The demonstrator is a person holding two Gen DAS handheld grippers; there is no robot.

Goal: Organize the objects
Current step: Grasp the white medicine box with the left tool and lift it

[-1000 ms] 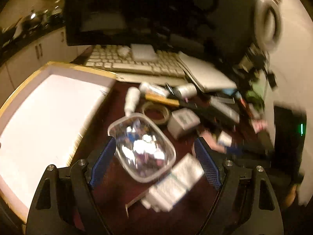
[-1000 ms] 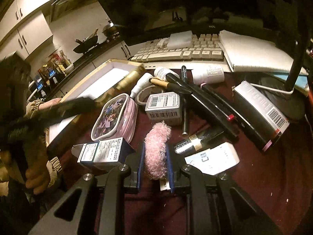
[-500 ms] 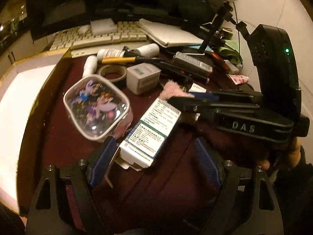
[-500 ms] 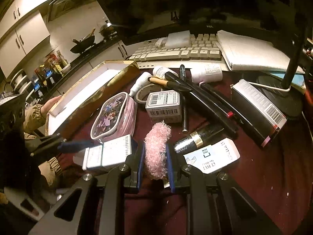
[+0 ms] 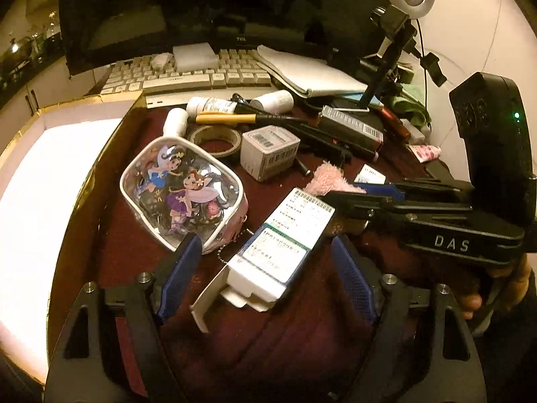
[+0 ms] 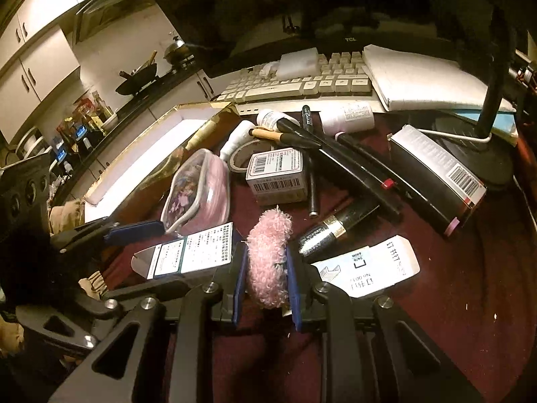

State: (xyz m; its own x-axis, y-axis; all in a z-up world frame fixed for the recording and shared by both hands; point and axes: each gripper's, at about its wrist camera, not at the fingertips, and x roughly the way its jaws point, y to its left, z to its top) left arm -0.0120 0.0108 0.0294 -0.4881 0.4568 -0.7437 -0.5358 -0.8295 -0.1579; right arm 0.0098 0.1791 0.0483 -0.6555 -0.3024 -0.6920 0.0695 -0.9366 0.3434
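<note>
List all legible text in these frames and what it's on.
"TCL": monitor bezel.
"DAS": right gripper body.
"No 001": white ticket, upside down; remainder unclear.
Medicine box, barcoded cube box, black marker: print too small to read.

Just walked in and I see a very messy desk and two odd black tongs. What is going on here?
A person is tidying a cluttered desk with a two-finger gripper in each hand. The right gripper is clamped on a fluffy pink scrunchie. The left gripper has its jaws wide on either side of a white medicine box with an open end flap; they have just been closing but do not press on it yet. A cartoon pouch lies beside the box, and a gold-edged tray sits nearby.
</note>
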